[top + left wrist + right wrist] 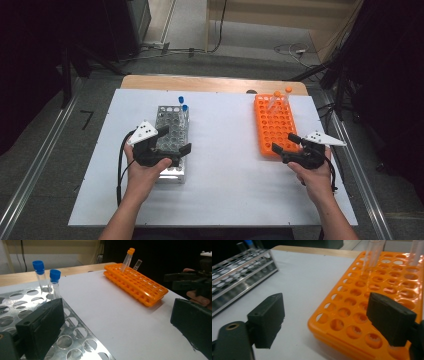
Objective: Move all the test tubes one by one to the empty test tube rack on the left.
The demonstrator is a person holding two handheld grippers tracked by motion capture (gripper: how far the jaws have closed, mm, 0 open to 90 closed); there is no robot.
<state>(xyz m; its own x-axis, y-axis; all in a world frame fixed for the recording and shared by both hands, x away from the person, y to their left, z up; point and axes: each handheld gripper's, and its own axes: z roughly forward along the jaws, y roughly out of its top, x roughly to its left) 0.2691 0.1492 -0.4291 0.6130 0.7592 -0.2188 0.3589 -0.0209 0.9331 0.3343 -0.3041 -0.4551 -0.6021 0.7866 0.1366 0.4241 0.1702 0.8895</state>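
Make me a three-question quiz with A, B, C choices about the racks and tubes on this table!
1. Where do the blue-capped tubes stand?
A. in the metal rack
B. in the orange rack
C. flat on the table

2. How many blue-capped tubes are there?
A. one
B. two
C. five

3. How are the left gripper's jaws?
A. shut on a tube
B. shut on a rack
C. open, holding nothing

Answers:
1. A, they rise from the metal rack's far holes.
2. B, two blue caps show.
3. C, the left gripper view shows a wide gap between the jaws.
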